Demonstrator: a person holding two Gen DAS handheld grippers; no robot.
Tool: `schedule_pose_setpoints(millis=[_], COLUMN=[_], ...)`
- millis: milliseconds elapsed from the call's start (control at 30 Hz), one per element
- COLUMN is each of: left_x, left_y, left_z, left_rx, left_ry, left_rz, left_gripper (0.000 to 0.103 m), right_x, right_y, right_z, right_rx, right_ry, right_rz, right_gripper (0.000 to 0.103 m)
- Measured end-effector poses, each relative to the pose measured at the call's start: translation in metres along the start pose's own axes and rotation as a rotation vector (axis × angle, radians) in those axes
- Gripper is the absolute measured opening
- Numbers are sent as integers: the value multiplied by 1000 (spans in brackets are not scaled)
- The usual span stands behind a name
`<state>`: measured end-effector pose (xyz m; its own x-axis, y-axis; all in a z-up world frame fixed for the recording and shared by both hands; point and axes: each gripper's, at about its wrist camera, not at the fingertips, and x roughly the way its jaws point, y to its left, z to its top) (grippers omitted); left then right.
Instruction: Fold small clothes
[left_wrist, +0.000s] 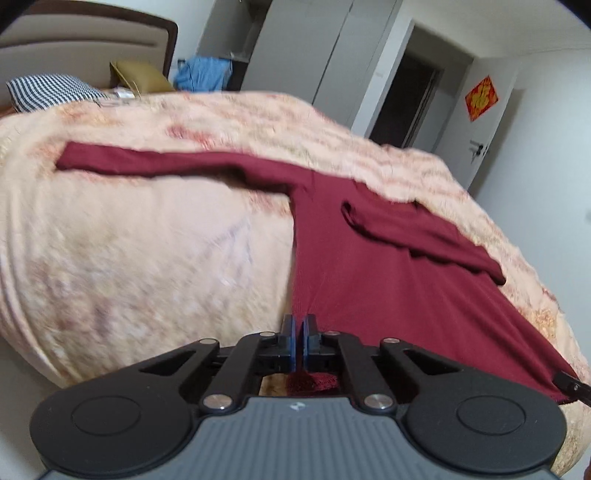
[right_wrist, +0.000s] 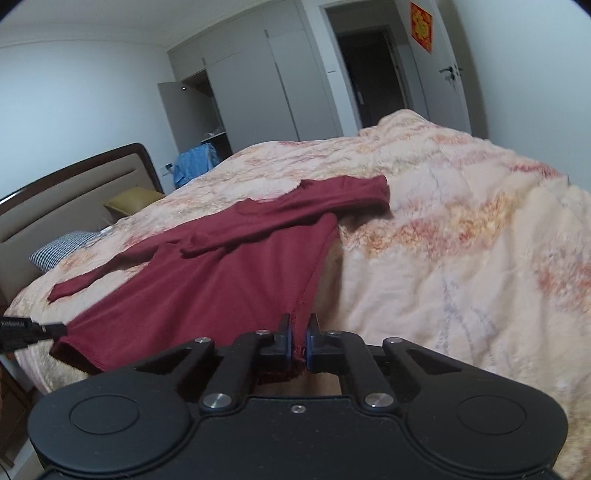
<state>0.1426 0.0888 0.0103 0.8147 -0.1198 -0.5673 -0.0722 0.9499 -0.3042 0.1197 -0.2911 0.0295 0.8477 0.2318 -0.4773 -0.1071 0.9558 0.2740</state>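
A dark red long-sleeved shirt (left_wrist: 369, 266) lies spread on the bed. In the left wrist view one sleeve stretches out to the left and the other is folded across the body. My left gripper (left_wrist: 298, 325) is shut on the shirt's bottom hem at one corner. My right gripper (right_wrist: 298, 332) is shut on the hem at the other corner of the shirt (right_wrist: 221, 273). The hem is stretched between the two grippers. The right gripper's tip shows in the left wrist view (left_wrist: 570, 386), and the left gripper's tip in the right wrist view (right_wrist: 33, 330).
The bed is covered by a peach floral blanket (left_wrist: 147, 240), also in the right wrist view (right_wrist: 461, 240). A checked pillow (left_wrist: 51, 90) and a yellow cushion (left_wrist: 142, 75) lie by the headboard (right_wrist: 66, 192). Blue clothes (left_wrist: 201, 74), grey wardrobes and an open doorway (right_wrist: 369, 74) stand behind.
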Motion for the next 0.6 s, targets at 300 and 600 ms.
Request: schedule_pose_setpoints(millis=[300,600], left_x=[-55,-30], left_y=[13,28], left_z=[-40,-56], left_rx=[-9,-60], left_ry=[14,79], left_rz=[-1,-32], left_gripper=[0,6], right_x=[-52,-28], right_y=[-8,-1], right_z=[-28,-47], right_rx=[-12,-71], right_ry=[93,130], right_rz=[-42,-39], right_gripper=[6,20])
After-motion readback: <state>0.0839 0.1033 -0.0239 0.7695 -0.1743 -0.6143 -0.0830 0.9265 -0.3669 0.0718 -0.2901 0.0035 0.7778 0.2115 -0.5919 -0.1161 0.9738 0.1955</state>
